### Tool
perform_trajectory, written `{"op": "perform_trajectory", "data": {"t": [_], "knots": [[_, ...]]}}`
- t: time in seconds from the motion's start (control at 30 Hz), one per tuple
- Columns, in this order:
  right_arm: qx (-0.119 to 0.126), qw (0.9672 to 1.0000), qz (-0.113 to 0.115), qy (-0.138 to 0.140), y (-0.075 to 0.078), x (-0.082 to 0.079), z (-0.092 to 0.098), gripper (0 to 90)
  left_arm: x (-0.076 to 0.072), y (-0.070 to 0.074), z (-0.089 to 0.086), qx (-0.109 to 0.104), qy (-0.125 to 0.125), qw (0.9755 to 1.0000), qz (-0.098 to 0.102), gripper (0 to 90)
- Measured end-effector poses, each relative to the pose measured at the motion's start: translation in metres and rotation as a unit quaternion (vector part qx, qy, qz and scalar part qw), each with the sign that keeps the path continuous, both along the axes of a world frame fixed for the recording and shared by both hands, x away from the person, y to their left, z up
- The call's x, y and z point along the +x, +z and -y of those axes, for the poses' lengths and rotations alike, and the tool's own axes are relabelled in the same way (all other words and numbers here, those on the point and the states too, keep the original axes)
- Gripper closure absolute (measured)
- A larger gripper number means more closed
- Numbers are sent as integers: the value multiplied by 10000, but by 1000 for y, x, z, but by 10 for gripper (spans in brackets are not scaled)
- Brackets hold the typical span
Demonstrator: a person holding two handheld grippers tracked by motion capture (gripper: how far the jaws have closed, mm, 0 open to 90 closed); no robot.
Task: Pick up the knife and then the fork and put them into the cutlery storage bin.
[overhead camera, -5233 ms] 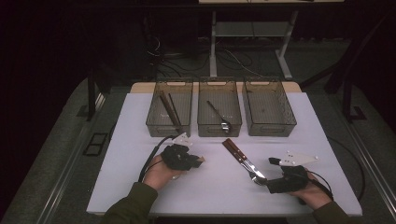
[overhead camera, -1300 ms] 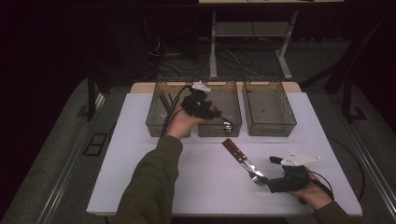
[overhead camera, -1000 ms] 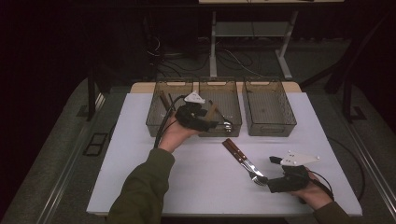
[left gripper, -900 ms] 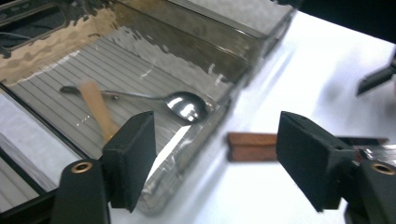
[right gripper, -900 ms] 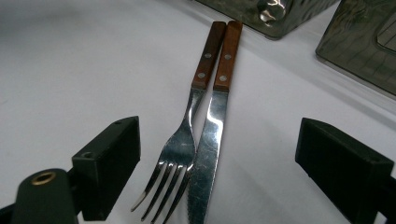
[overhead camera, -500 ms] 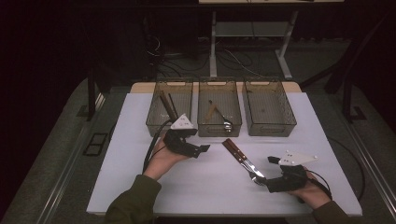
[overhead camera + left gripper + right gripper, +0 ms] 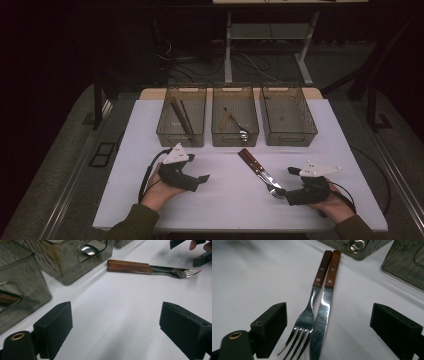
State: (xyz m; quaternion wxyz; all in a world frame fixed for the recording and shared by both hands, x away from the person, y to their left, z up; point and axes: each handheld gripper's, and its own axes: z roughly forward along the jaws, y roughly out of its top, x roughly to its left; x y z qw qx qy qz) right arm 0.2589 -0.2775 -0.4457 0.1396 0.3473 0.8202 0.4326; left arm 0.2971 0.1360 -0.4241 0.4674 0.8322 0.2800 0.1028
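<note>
Three bins (image 7: 235, 131) beyond fork (image 7: 305, 318) and knife (image 7: 324, 307), nothing between.

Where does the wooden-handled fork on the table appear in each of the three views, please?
High view: the fork lies right of centre, tines by the right gripper.
Left gripper view: top right, handle to the left.
Right gripper view: centre, tines nearest the camera.
Shared landmark: the knife lying against it.

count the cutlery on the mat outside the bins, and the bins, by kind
forks: 1
knives: 1
bins: 3
total: 5
</note>
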Motion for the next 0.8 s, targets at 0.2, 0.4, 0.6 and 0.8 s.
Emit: {"op": "perform_trajectory", "data": {"t": [0.2,0.4,0.6,0.8], "knots": [[-24,10000,-15,9,0,0,-1,139,-11,-5,-9,26,36,10000,30,30],[6,10000,-20,-85,1,0,1,139,-22,-11,-12,78,5,10000,18,0],[8,9998,-56,-181,3,1,3,139,-25,-13,-11,138,-18,9999,-62,0],[55,9995,-204,-239,9,4,1,139,-24,-13,-13,135,-3,9999,-69,0]]}}
